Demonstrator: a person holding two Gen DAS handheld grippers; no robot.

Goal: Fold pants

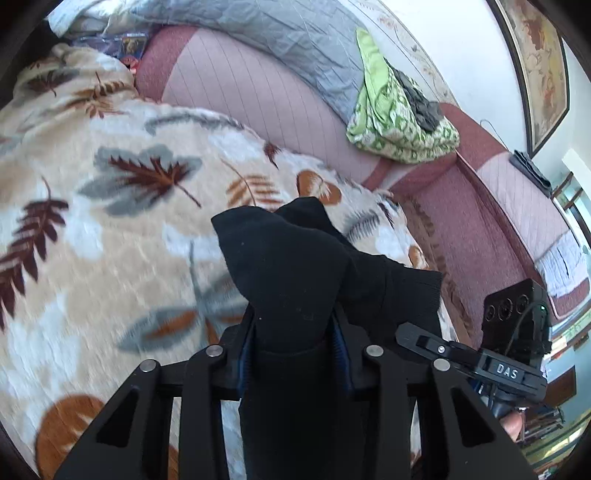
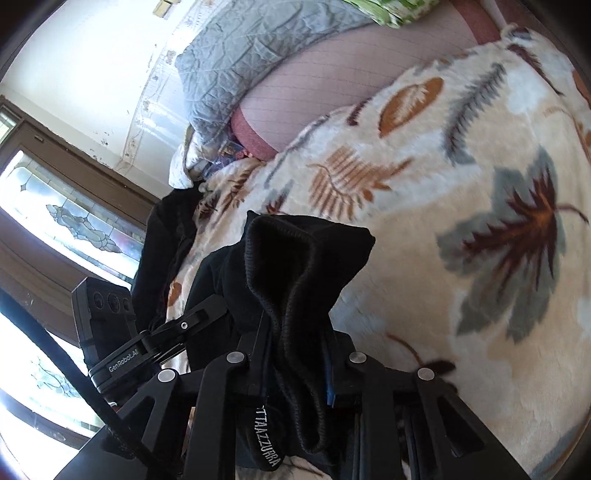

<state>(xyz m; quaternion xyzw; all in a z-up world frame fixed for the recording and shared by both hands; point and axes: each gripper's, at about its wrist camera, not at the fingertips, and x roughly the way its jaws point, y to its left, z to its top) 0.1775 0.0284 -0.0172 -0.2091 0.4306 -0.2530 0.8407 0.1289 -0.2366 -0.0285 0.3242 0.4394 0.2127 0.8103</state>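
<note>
Left gripper (image 1: 295, 332): jaws pinching a bunch of the black pants (image 1: 295, 266); the cloth fills the gap between the blue-lined pads and rises past the tips in two soft peaks.
Pants, left wrist view: plain black, matte, with flecks of lint; one fold falls away to the right as a flat panel with a fine ribbed texture, and more cloth hangs down between the gripper's linkage arms.
Pants, position: held up off the bed, above the leaf-print blanket (image 1: 110, 206), not lying flat on it.
Right gripper (image 2: 299, 332): jaws pressed on another bunch of the same pants (image 2: 306, 251); here a thick ribbed band curls over above the tips, folded on itself into a hood shape.
Pants, right wrist view: a black strap with white lettering hangs down between the linkage arms; more black cloth trails to the left along the blanket's edge.
Blanket: cream plush with brown, rust and grey leaves, covering most of the bed.
Bed beyond: pink quilted cover (image 1: 251, 88), a grey quilted pillow (image 1: 280, 33) and a green patterned cloth (image 1: 391, 122) with a dark item on top.
Wall: a framed picture (image 1: 535, 66) at far right.
</note>
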